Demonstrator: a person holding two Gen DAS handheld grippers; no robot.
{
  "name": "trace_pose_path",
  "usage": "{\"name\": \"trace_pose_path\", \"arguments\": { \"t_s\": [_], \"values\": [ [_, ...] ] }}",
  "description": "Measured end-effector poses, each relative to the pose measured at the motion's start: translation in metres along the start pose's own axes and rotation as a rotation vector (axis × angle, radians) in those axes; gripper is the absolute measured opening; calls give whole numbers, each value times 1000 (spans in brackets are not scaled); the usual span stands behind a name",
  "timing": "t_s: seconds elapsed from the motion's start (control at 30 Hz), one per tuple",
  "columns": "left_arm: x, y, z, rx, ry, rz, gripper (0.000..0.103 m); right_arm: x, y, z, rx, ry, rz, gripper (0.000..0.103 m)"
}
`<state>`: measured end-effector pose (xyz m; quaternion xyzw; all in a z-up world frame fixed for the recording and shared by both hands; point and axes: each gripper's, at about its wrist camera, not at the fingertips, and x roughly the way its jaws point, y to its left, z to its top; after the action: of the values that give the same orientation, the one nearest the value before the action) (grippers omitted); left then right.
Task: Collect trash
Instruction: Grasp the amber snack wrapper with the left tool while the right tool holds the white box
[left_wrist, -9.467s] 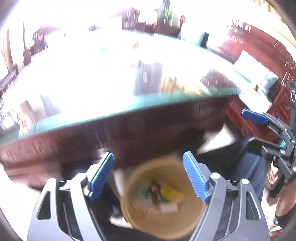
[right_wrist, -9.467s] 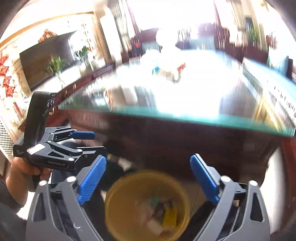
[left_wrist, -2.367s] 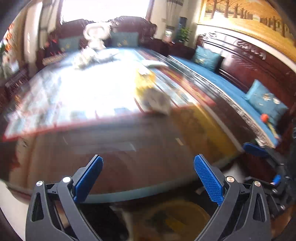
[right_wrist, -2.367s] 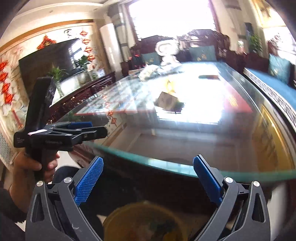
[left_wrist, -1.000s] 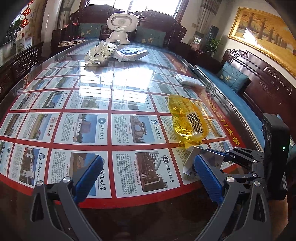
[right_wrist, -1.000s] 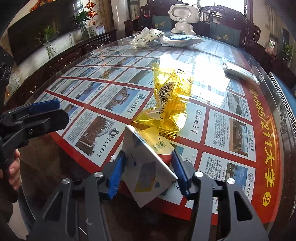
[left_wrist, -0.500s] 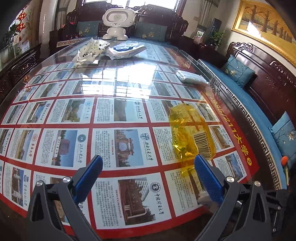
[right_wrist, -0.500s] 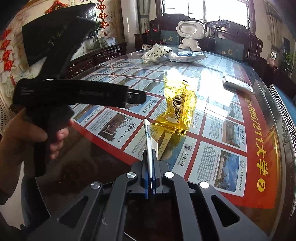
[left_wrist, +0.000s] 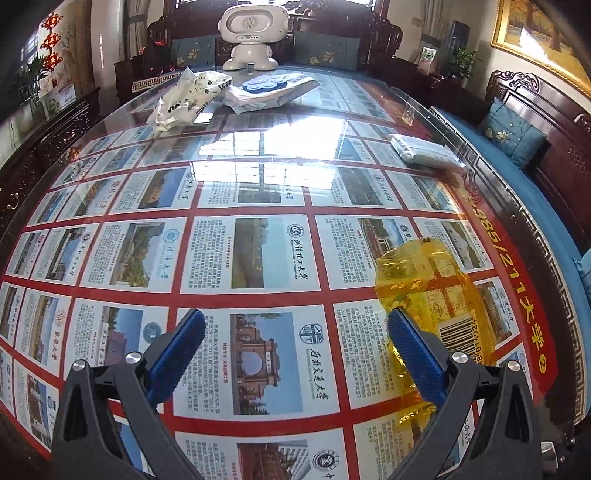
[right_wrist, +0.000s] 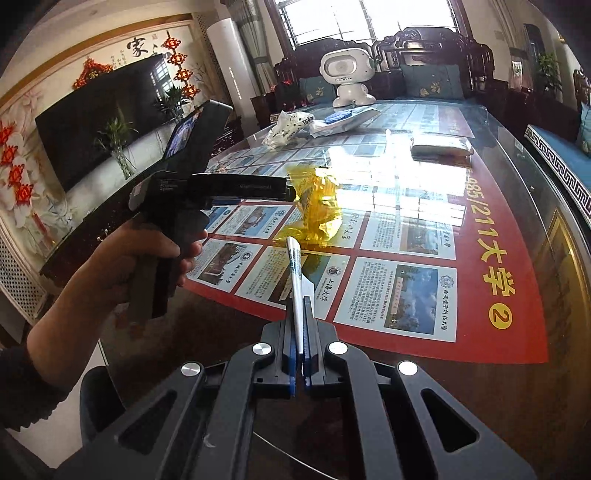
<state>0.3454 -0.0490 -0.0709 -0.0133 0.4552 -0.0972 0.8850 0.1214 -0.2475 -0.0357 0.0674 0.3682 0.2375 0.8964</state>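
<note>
Two grippers, both mine. My right gripper (right_wrist: 300, 317) has its jaws pinched fully together on one thin white wrapper (right_wrist: 296, 273), held edge-on and sticking up and forward from the pads, off the glass. My left gripper (left_wrist: 295, 347) is spread wide with nothing between the fingers; its right finger (left_wrist: 413, 354) overlaps the near edge of the yellow wrapper (left_wrist: 436, 295), contact unclear. One yellow wrapper, lying flat on the glass tabletop (left_wrist: 258, 192) near the right edge, barcode side up. Farther back: one crumpled white bag (left_wrist: 188, 98), one flat white pack with blue discs on it (left_wrist: 271, 90), one white packet (left_wrist: 424, 153) by the right rim, one white robot toy (left_wrist: 253, 35) at the far end. My left hand (right_wrist: 140, 254) on its gripper handle blocks part of the right wrist view. No bin visible.
</note>
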Motion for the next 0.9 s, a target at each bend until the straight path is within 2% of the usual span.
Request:
{"name": "trace_pose_path", "arguments": {
  "t_s": [0.13, 0.17, 0.2, 0.27, 0.3, 0.33, 0.4, 0.43, 0.47, 0.53, 0.77, 0.9],
  "values": [
    [8, -10, 7, 19, 5, -26, 98, 1, -5, -1, 16, -7, 7, 3],
    [8, -13, 8, 28, -5, -25, 94, 1, -6, -1, 18, -6, 10, 3],
    [9, -15, 8, 33, -10, -33, 89, 1, -6, -2, 21, -7, 14, 3],
    [15, -21, 10, 42, 18, -86, 58, 3, -7, -3, 20, 0, 15, 3],
    [17, -25, 11, 51, 30, -97, 57, 3, -6, -3, 23, 0, 14, 3],
    [17, -30, 11, 76, 24, -81, 57, 3, -7, -4, 29, 2, 24, 3],
    [20, -37, 13, 107, 36, -68, 69, 2, -8, -4, 35, -1, 31, 3],
    [19, -40, 14, 114, 29, -42, 92, 1, -8, -4, 33, -2, 30, 3],
    [17, -41, 15, 115, 4, -5, 99, 1, -8, -4, 32, -2, 29, 3],
    [13, -42, 18, 124, -33, 22, 99, 1, -9, -4, 33, 1, 31, 3],
    [8, -59, 29, 165, -26, -33, 99, 1, -13, -4, 46, 0, 48, 3],
    [18, -79, 33, 241, 2, -11, 99, 2, -13, -4, 51, 6, 59, 3]
  ]
}}
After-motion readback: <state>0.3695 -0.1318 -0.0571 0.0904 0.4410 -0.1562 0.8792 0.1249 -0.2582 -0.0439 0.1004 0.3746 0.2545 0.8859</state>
